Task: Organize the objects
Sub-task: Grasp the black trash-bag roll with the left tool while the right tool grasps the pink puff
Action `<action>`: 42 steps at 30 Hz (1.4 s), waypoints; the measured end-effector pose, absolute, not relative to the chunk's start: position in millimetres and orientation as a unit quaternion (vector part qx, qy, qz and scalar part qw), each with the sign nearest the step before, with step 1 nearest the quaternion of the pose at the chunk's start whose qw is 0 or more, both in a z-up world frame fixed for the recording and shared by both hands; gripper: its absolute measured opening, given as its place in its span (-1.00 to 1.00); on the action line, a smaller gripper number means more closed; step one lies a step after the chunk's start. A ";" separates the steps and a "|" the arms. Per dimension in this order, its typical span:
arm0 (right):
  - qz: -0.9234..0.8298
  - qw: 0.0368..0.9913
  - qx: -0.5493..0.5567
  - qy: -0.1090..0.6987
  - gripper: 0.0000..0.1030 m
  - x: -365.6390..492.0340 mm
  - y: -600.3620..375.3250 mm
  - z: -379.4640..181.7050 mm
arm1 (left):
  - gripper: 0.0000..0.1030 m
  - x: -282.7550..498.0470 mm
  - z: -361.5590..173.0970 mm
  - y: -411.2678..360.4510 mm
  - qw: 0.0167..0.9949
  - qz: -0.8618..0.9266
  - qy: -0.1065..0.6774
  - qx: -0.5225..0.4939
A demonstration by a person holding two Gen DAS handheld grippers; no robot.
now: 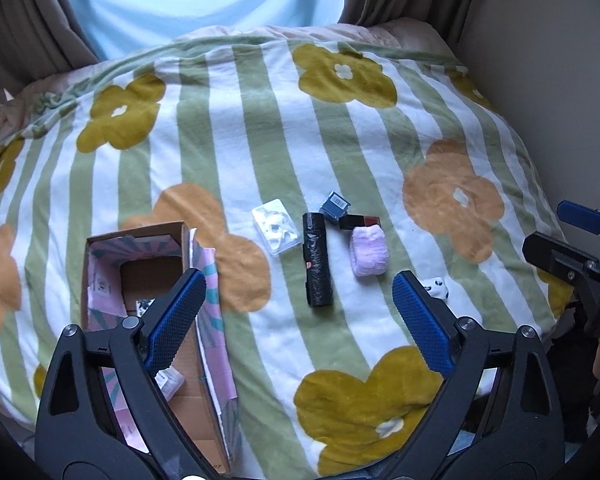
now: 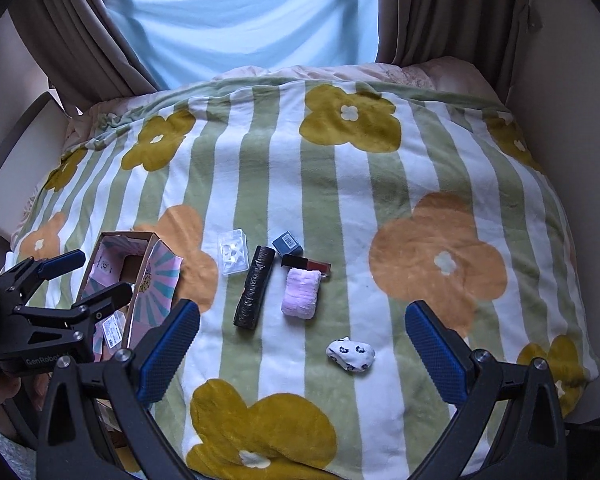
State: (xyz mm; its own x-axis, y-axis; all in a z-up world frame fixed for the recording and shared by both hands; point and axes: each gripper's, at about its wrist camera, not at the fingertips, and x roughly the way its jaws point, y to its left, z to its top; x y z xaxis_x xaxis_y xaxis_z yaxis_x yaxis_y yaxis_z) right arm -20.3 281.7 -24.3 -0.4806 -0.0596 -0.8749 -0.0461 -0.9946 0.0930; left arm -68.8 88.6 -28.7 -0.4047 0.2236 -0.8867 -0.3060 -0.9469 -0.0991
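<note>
On the flowered blanket (image 1: 260,128) lie a clear plastic case (image 1: 276,226), a black bag roll (image 1: 318,260), a small blue box (image 1: 335,203), a dark red lipstick (image 1: 360,222), a pink fluffy pad (image 1: 369,255) and a white patterned bundle (image 2: 351,354). An open cardboard box (image 1: 140,280) sits at the left. My left gripper (image 1: 300,320) is open and empty above the blanket, near the box. My right gripper (image 2: 302,350) is open and empty, hovering before the objects; it also shows in the left wrist view (image 1: 572,240).
The box (image 2: 140,276) holds a few small packets (image 2: 114,330). Curtains (image 2: 440,12) and a pale blue drape (image 2: 240,12) hang behind the bed. A wall (image 2: 572,128) borders the bed on the right. The left gripper (image 2: 68,280) shows at the left edge.
</note>
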 end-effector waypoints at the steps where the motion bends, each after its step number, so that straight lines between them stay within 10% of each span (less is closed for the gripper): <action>1: -0.858 0.003 0.511 -0.050 0.99 -21.2 281.4 -30.4 | 0.82 -73.5 -35.0 91.3 0.160 0.833 0.037 -0.528; 27: -0.816 0.010 0.575 -0.059 0.74 -97.7 276.1 -255.4 | 0.17 -177.0 -282.9 153.4 0.177 0.727 -0.001 -0.663; 42: -0.802 0.024 0.593 -0.067 -0.12 -102.1 283.2 -277.4 | -0.43 -168.1 -288.9 158.7 0.173 0.738 0.021 -0.652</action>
State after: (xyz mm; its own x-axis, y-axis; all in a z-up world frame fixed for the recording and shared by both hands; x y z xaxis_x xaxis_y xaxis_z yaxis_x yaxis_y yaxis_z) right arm -102.1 283.2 -277.4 -0.2960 -0.1191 -0.9477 -0.0405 -0.9897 0.1370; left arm -168.1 158.7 -288.9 -0.0897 0.2272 -0.9697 -0.2819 -0.9396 -0.1941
